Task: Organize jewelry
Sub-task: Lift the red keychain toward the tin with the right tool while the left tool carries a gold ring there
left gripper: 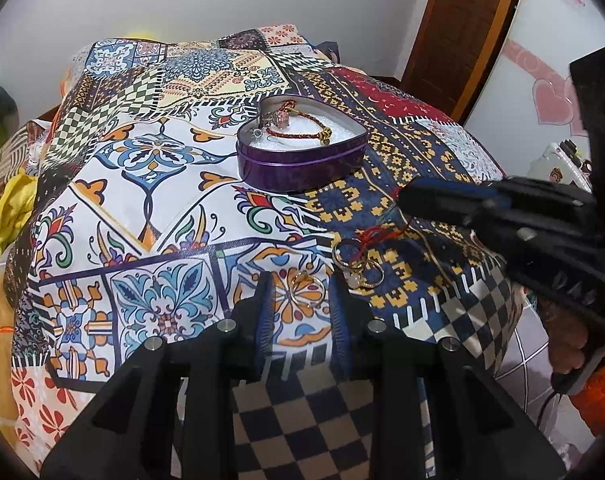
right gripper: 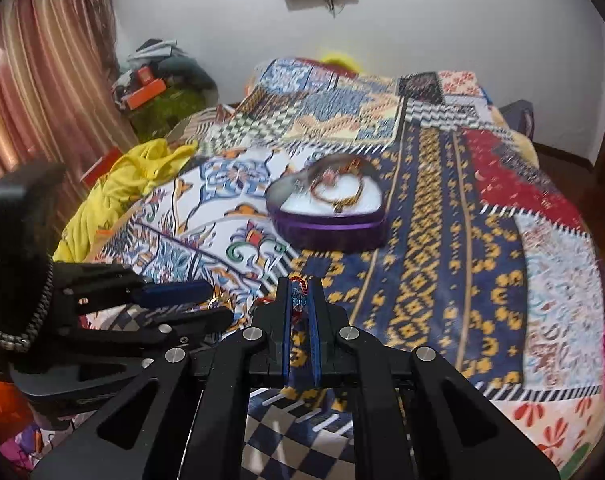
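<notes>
A purple heart-shaped tin (left gripper: 302,168) stands open on the patterned bedspread, also in the right wrist view (right gripper: 330,228). A red and gold bracelet (left gripper: 298,128) and a pendant lie on its white lining. My left gripper (left gripper: 302,292) is open, low over the cloth, with a gold ring (left gripper: 307,289) between its fingers. More rings (left gripper: 358,264) on a red string lie just right of it. My right gripper (right gripper: 300,300) is shut on a red beaded string bracelet (right gripper: 298,294), lifted above the cloth. In the left wrist view it (left gripper: 406,198) shows with the red string trailing down.
The patchwork bedspread (left gripper: 162,200) covers the bed. Yellow cloth (right gripper: 134,176) lies bunched at the bed's left edge. Clutter and orange boxes (right gripper: 146,88) sit in the back left corner by a curtain. A wooden door (left gripper: 458,28) stands at the back right.
</notes>
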The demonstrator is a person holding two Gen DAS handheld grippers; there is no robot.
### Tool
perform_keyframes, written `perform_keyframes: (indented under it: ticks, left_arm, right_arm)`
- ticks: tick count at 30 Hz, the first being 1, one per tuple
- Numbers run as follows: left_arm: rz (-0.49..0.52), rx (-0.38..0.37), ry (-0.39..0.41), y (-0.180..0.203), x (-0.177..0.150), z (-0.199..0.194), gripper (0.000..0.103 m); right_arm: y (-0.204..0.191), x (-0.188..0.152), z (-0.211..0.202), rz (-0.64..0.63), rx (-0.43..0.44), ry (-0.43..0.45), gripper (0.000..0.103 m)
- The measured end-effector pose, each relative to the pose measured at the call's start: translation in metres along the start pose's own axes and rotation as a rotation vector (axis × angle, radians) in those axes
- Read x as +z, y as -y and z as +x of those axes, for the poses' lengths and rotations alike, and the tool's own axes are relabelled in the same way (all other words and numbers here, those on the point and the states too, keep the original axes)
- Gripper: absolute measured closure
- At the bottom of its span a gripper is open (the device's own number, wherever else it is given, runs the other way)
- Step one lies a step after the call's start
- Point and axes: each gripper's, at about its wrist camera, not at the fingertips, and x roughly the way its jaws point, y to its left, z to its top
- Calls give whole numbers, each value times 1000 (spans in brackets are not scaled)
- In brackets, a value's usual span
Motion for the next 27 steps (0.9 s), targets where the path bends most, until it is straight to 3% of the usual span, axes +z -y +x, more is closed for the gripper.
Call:
perform_keyframes:
  ticks: [4, 15, 27]
  left_arm:
    - [4, -1, 6, 1, 1, 2, 86]
    - [1, 10, 39, 1, 1, -9, 86]
    - [-16, 25, 124, -8, 24, -33, 86]
  right_arm:
    - [3, 6, -9, -1, -18, 29, 96]
    - [11, 17, -20, 15, -38, 75, 96]
    - [9, 36, -34, 6, -53, 147, 96]
